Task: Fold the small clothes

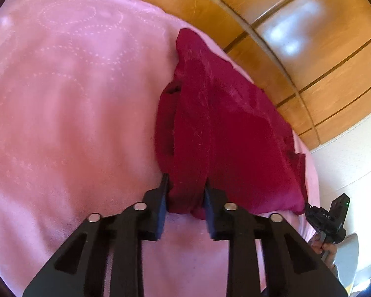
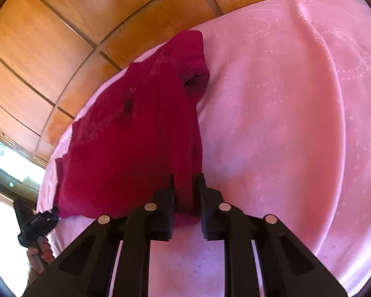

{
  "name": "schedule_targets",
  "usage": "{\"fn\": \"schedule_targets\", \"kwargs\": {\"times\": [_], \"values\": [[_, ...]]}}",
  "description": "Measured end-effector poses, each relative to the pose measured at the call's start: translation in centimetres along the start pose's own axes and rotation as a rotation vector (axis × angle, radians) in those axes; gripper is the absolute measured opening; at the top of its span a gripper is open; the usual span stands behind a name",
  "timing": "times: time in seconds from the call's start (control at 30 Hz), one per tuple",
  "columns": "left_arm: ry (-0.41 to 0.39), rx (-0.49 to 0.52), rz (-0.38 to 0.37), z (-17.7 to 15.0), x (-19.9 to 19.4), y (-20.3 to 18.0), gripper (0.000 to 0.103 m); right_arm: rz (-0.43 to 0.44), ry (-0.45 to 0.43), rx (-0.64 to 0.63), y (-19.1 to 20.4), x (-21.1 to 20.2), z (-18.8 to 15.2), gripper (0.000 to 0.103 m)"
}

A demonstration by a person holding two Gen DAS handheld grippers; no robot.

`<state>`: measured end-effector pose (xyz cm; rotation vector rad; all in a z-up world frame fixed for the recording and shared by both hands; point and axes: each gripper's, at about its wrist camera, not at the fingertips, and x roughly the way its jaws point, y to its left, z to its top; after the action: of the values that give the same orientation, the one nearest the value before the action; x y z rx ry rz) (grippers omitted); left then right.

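A dark red garment [image 1: 222, 128] lies along one edge of the bed, on a pink blanket [image 1: 74, 99] stitched with dotted rings, its far end reaching toward the corner nearest the wooden panelling [image 1: 321, 61]. The left tongs [image 1: 186, 193] stand narrow with a bunched fold of the near hem between the fingers, and the cloth fills the gap, so they appear to grip it. The right tongs [image 2: 186, 185] are narrower yet and pinch a band of the same hem at the garment's other near corner. In each view the other tool shows at the frame's lower side, held in a hand [image 2: 40, 252]. The step in hand looks like taking both near corners to carry them over toward the far end. To do it well, the two grips should rise together and level, keep the hem taut between them so the cloth does not sag in the middle, and lay it down with edges matched. A loose sleeve [image 2: 195, 81] sticks out at the far end and may spoil a neat fold unless tucked in. The garment lies close to the bed's edge, so a pull that way could drag it off; the blanket itself is soft and may ruck up beneath
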<state>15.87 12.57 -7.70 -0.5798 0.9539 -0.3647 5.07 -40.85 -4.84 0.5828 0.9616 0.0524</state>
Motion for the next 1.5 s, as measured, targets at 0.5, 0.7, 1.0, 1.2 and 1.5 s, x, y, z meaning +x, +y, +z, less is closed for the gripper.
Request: {"fn": "schedule_targets", "kwargs": {"times": [0.5, 0.7, 1.0, 1.2, 1.5], "values": [[0.045, 0.038, -0.020, -8.7, -6.1, 0.8, 0.015, -0.020, 0.105, -0.067, -0.6, -6.1, -5.7, 0.007], [0.038, -0.038, -0.016, -10.2, -6.9, 2.5, 0.021, -0.061, 0.134, -0.081, -0.4, -5.4, -6.1, 0.007], [-0.062, 0.028, 0.001, -4.6, -6.7, 1.5, 0.067, -0.091, 0.003, -0.202, 2.9, -4.7, -1.1, 0.051], [-0.021, 0.060, 0.019, -1.6, -2.2, 0.1, 0.069, -0.111, -0.003, -0.239, 4.1, -0.7, 1.8, 0.051], [-0.089, 0.230, 0.093, -1.7, -3.1, -2.2, 0.007, -0.109, 0.023, -0.294, 5.0, -0.3, 1.8, 0.005]]}}
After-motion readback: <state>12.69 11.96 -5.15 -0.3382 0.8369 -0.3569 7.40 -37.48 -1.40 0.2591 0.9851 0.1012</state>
